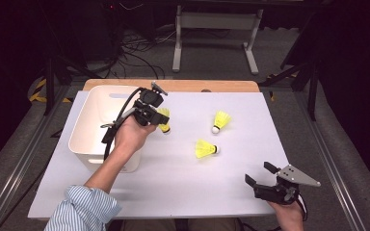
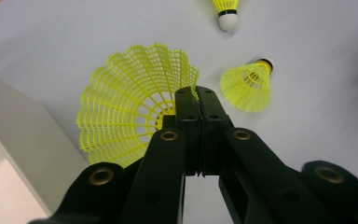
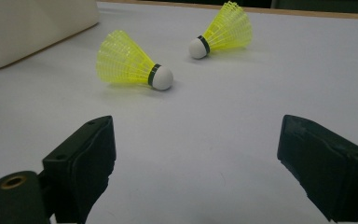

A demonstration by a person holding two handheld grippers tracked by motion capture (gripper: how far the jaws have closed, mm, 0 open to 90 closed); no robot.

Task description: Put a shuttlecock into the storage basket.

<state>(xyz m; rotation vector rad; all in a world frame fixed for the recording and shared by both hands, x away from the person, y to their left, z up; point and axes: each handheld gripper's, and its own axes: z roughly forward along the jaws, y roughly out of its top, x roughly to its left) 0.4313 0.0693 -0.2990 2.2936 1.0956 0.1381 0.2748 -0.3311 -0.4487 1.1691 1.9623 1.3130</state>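
A yellow shuttlecock (image 2: 126, 112) is pinched by its skirt rim in the left hand-held gripper (image 2: 196, 100), just right of the white bin (image 1: 101, 120), cork pointing down toward the desk (image 1: 173, 187). Two more shuttlecocks lie right of it: one (image 1: 205, 149) on its side, cork right, another (image 1: 220, 121) farther off. Bare desk lies around them. The right hand-held gripper (image 1: 259, 174) sits spread at the near right edge.
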